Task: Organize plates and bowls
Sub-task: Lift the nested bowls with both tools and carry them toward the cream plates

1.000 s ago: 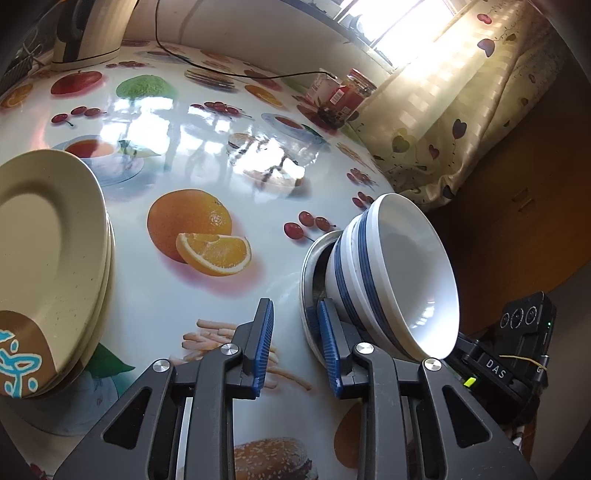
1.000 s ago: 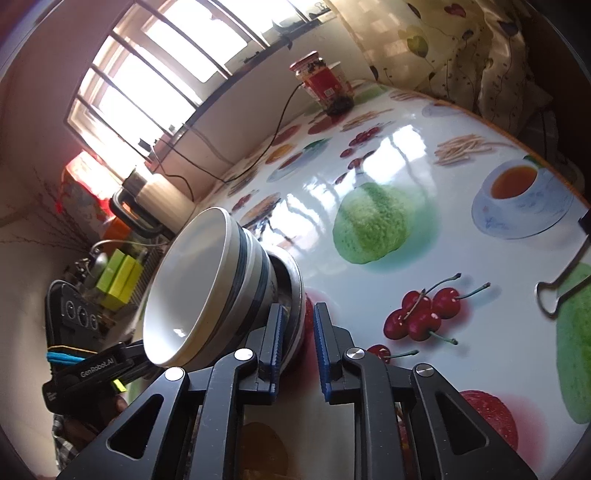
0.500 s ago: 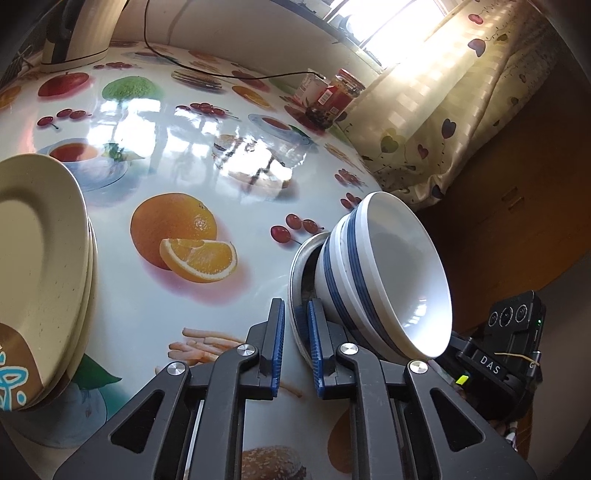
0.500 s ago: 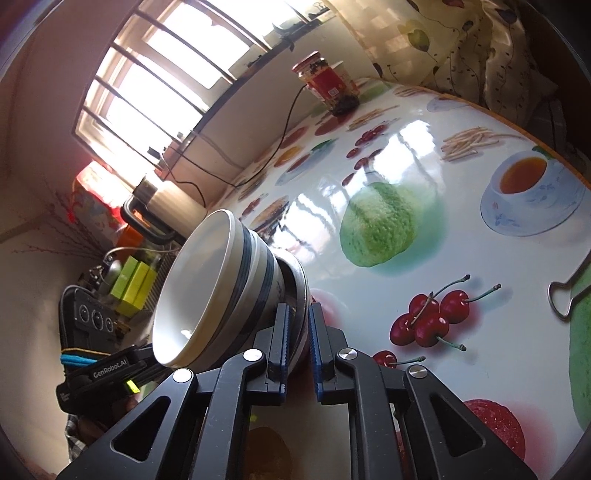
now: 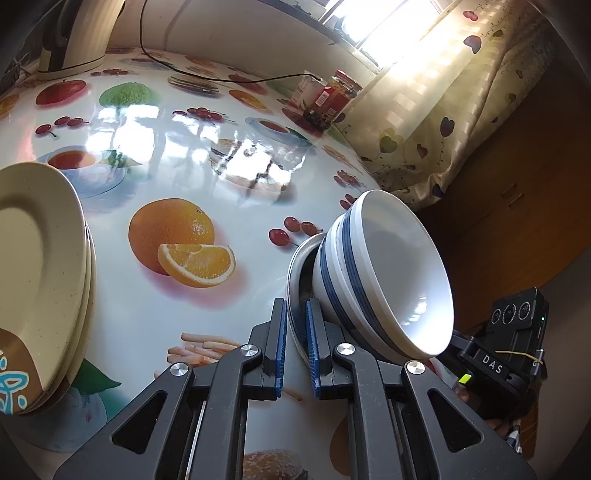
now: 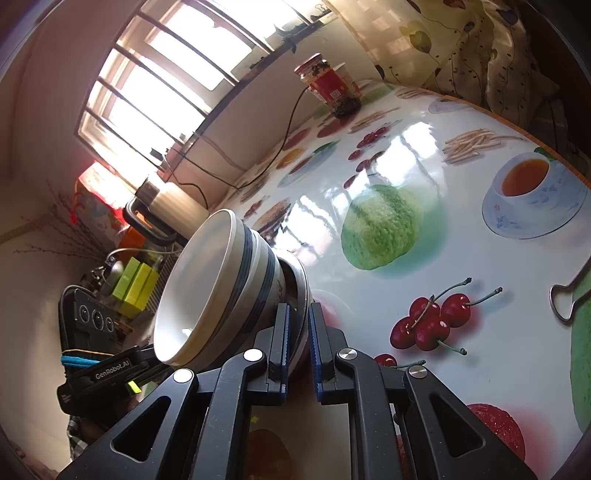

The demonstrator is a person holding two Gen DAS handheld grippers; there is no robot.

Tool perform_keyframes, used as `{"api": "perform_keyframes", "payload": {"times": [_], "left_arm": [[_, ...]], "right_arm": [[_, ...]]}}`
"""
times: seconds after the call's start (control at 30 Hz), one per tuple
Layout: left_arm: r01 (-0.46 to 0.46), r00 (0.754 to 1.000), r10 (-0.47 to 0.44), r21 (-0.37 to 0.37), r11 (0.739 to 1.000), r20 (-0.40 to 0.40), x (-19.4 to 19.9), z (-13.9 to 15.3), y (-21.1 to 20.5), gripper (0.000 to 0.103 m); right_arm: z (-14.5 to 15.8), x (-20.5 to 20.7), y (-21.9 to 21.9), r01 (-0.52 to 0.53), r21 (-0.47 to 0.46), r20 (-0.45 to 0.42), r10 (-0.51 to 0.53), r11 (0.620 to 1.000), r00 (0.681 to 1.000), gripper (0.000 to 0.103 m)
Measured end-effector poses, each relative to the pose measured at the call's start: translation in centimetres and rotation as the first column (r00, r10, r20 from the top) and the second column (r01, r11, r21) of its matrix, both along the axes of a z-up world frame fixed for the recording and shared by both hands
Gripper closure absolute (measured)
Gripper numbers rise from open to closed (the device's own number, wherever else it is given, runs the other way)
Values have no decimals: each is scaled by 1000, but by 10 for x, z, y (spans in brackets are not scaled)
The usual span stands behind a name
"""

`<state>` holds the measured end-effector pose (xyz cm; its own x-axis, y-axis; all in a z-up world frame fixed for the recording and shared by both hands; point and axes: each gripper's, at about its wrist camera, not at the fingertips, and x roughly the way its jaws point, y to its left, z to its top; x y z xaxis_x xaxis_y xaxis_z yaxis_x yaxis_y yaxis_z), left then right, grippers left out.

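Gripping from opposite sides, two hand-held grippers clamped the rim of a metal plate (image 5: 295, 258) that carried a nested stack of white bowls with blue bands (image 5: 384, 273). Seen from the left wrist, the left gripper (image 5: 295, 328) angled downward toward the table, its blue-padded jaws drawn close together with the thin plate rim pinched between them. The bowls sat just right of the jaws, near the table's right edge, appearing tilted with their open mouths facing right. Beyond the bowls, the black body of the other gripper showed at the right edge of the picture.

Seen from the right wrist, the right gripper (image 6: 297, 325) also pointed downward, its jaws clamped on the opposite side of the same plate rim (image 6: 301, 291). Here the bowl stack (image 6: 218, 288) leaned to the left, with the left gripper's camera housing visible behind it at lower left.

A separate stack of cream plates (image 5: 40, 280) rested at the left of the left-wrist picture, well apart from the bowls. The table (image 5: 184, 155) wore a glossy cloth printed with oranges, cherries and teacups. At its far side stood a red-labelled jar (image 5: 338, 98) and a kettle (image 5: 77, 33), under a bright barred window (image 6: 162, 70).
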<state>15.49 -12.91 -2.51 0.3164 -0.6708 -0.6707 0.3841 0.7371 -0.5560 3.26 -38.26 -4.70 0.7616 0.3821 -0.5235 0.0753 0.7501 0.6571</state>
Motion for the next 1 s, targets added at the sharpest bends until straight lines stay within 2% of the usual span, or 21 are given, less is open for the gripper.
{"api": "perform_keyframes", "payload": {"times": [0.53,1.0], "left_arm": [[-3,1000,2,34,999,18,-2,3,-2,92],[-15,999,14,28,999,34,-9,11,6,93]], "right_arm": [[1,1,3,-11,-3,9,11,1000,1000,92],[4,-1,4,-20,-2,23,20,1000,1000,92]]}}
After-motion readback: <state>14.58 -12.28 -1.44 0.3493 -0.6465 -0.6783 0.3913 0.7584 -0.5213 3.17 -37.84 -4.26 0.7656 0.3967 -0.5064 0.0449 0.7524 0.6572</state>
